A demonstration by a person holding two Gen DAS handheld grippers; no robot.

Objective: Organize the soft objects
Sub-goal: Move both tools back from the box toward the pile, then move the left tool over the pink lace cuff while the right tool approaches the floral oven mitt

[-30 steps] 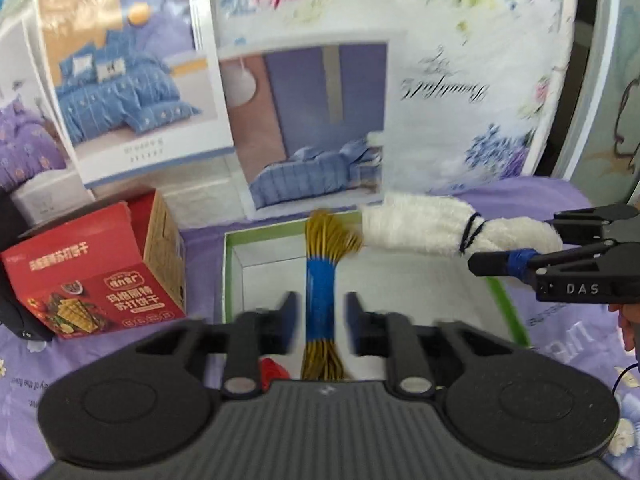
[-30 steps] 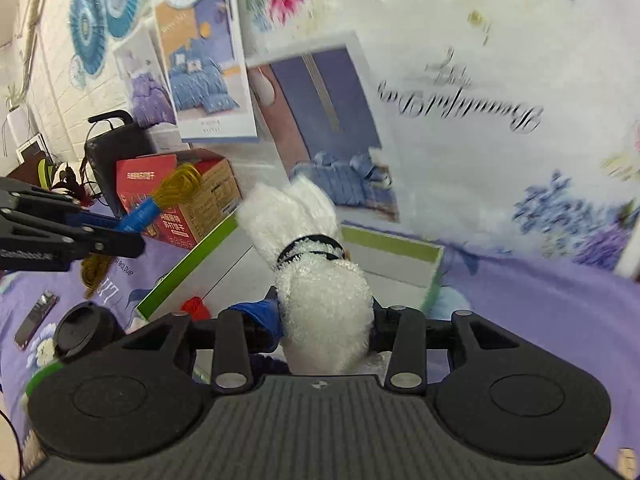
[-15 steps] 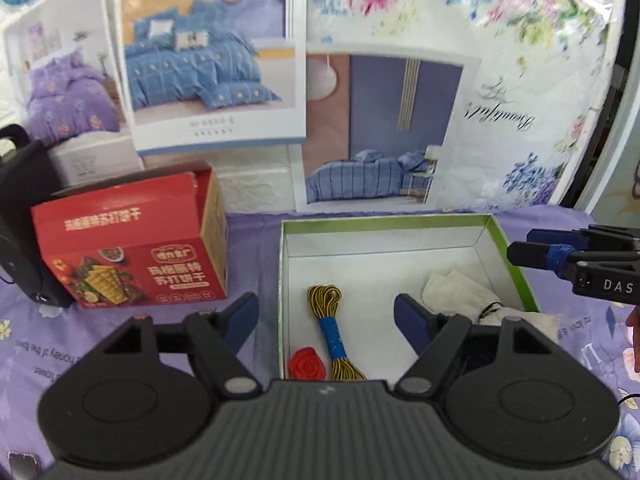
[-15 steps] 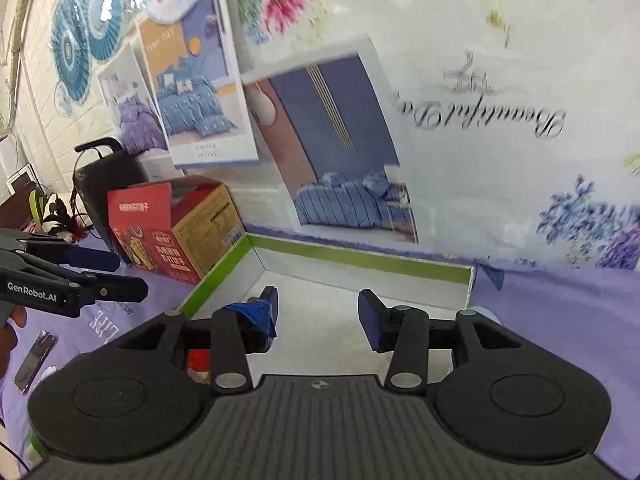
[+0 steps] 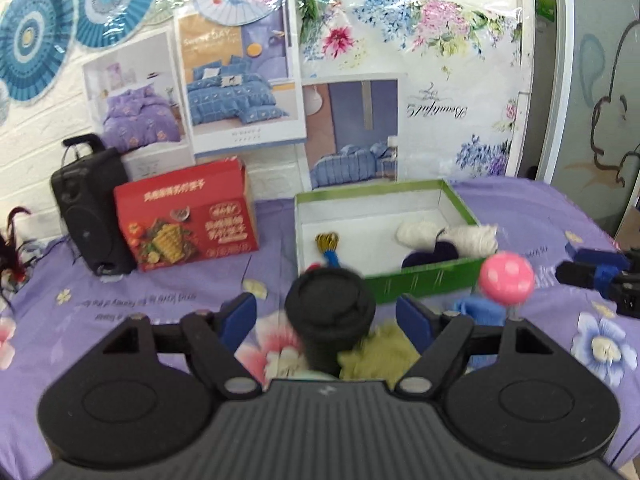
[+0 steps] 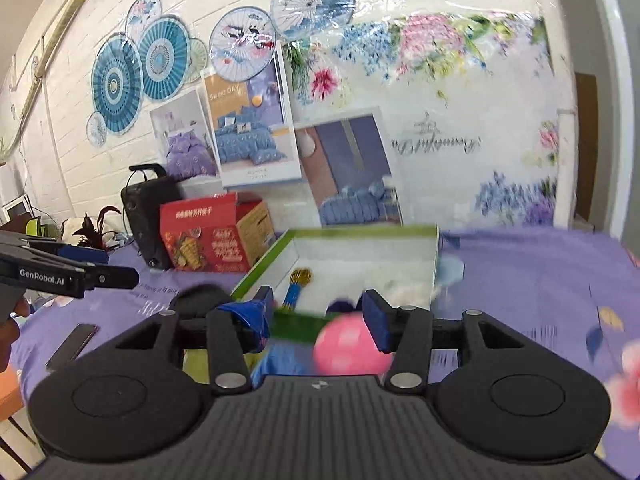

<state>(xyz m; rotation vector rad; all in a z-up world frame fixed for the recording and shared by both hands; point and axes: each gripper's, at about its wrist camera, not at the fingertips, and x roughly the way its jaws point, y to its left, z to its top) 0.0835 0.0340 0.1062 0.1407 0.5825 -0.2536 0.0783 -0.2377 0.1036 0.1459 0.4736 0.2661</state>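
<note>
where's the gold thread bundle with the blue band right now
In the left wrist view the gold thread bundle lies inside the green box, by its left wall, with the white fluffy roll to its right.

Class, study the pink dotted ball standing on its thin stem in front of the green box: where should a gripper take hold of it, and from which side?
Grip the pink ball across its round middle, coming from the near side. The stem looks too thin to hold, and the green box stands close behind it.
</note>
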